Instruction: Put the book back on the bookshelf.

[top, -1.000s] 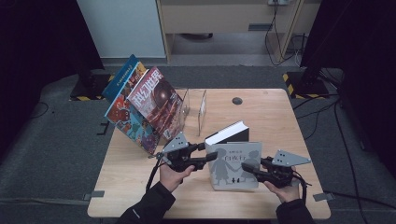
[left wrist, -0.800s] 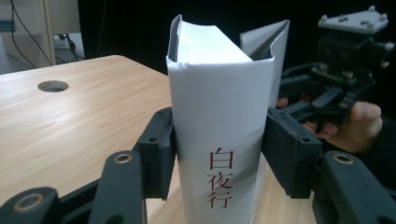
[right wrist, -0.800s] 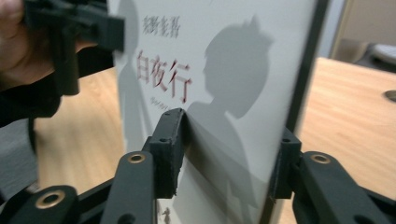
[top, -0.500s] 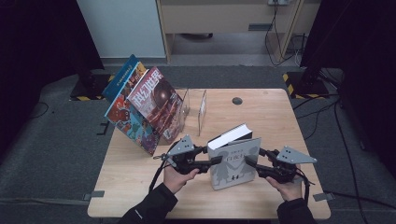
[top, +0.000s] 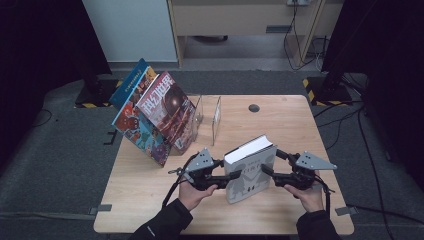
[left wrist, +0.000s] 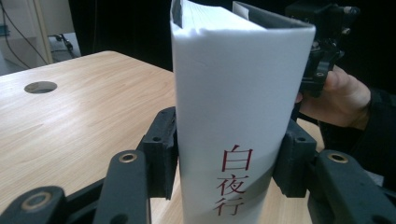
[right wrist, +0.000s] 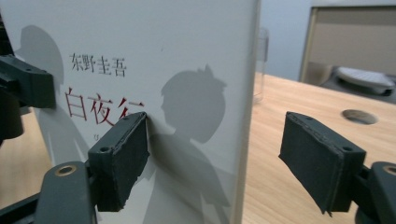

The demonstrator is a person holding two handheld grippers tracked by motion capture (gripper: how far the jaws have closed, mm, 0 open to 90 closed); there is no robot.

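Thick white hardcover book (top: 248, 167) now tipped upright off counter (top: 150, 200); left gripper (top: 231, 176) clamps spine, right gripper (top: 266, 170) gapes, one pad on cover. Ready for shelving.

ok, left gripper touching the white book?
Touching. The left gripper view shows the left gripper with both pads pressed against the white book at its spine.

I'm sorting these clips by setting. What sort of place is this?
Probably a lab or studio recording space: a lone wooden table on grey floor, black curtains at the sides, loose cables behind, hazard-striped stand bases.
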